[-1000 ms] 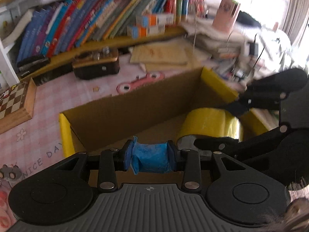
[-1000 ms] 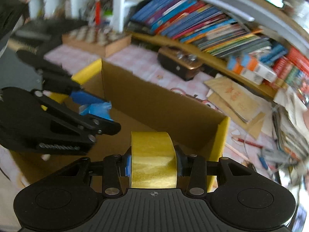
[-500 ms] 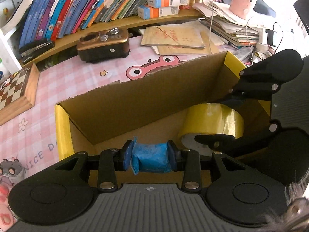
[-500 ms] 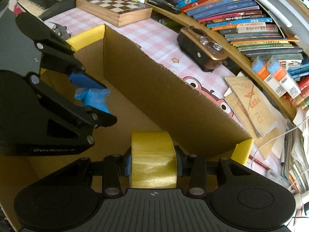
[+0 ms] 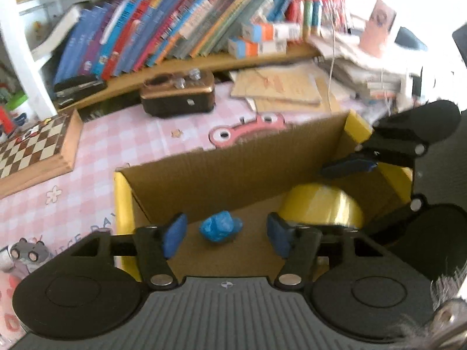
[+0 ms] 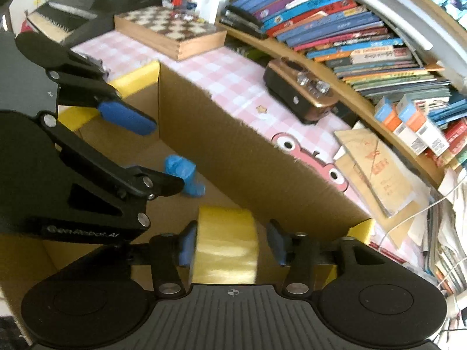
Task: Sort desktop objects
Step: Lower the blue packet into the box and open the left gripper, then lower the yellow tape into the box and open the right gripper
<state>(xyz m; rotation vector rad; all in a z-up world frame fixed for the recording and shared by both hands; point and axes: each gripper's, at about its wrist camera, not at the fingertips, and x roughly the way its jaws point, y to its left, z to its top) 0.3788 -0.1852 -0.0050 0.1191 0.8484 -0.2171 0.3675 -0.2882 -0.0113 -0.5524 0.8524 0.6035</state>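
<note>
The left gripper hung over the open cardboard box with its jaws just parted; its blue pads stood clear on either side of the blue crumpled wad, which lay released on the brown floor of the box between them, touching neither pad. The wad was small, bright blue, creased and lumpy like balled-up plastic or paper.

The right gripper was beside it over the same box, and its jaws had also just been opening. The yellow tape roll sat between them, on its edge, close against the left pad with a clear gap to the right pad, so the grip was let go. The roll was wide and glossy, a translucent golden yellow; in the left wrist view it showed as a yellow drum at the right end of the box floor, apart from the wad.

The box had raw brown walls and yellow-taped flaps at both ends. It stood on a pink checked desk mat. Beyond it lay a brown radio-like device, a wooden chessboard, brown envelopes and a shelf of leaning books.
</note>
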